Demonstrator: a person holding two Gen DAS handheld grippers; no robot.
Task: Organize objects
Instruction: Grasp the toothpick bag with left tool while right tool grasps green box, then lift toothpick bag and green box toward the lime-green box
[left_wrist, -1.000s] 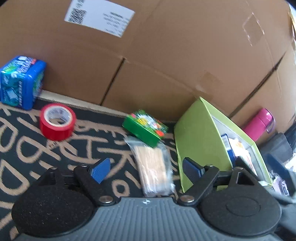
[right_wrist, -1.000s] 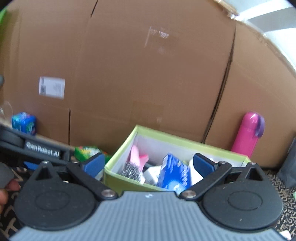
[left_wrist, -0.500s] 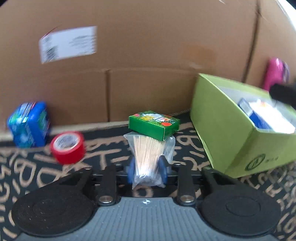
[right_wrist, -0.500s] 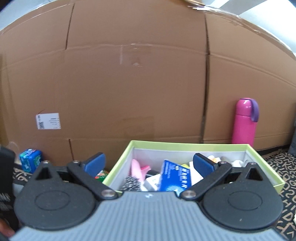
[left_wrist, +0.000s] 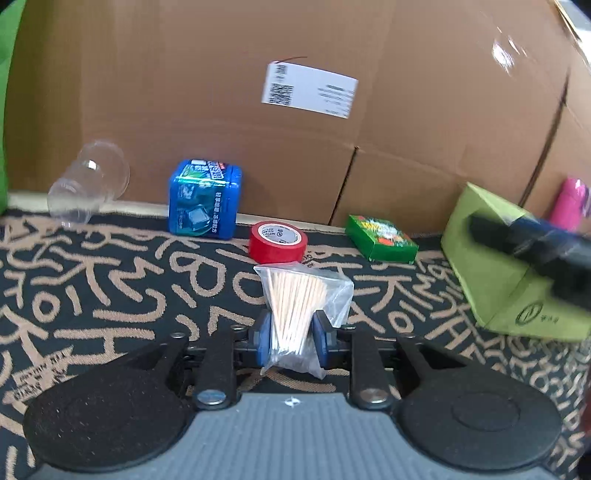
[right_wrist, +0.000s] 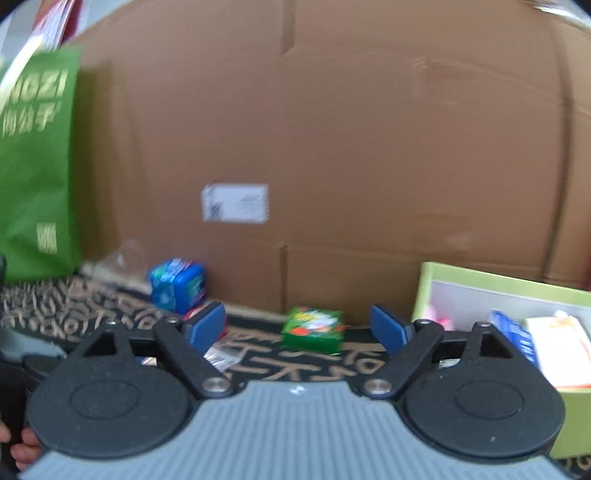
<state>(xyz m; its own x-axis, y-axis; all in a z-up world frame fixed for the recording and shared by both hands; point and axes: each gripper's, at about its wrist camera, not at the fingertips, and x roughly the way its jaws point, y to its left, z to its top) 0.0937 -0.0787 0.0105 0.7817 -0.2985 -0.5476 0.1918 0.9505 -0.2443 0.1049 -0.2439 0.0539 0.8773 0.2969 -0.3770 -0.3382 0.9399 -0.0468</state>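
Item: clear plastic bag of toothpicks (left_wrist: 295, 314), thin pale wooden sticks bundled upright and fanning out toward the top, the loose film crumpled at the right side. The bag is clamped at its lower part between the blue pads (left_wrist: 263, 338) of the left gripper (left_wrist: 291, 338), above the black mat (left_wrist: 110, 295) with tan lettering.

Behind the bag, on the mat: a red tape roll (left_wrist: 277, 242), lying flat; a blue square tin (left_wrist: 205, 199), upright against the cardboard wall (left_wrist: 221, 110); a small green box (left_wrist: 382, 238), lying flat, well apart from the bag; a clear plastic cup (left_wrist: 86, 182), tipped on its side at the far left.

At the right: a lime-green storage box (right_wrist: 498, 284), open-topped, holding a blue packet (right_wrist: 517, 336) and other goods too blurred to identify.

The right gripper (right_wrist: 299, 328) is seen spread wide with nothing between its fingers, the green box lying beyond the gap.
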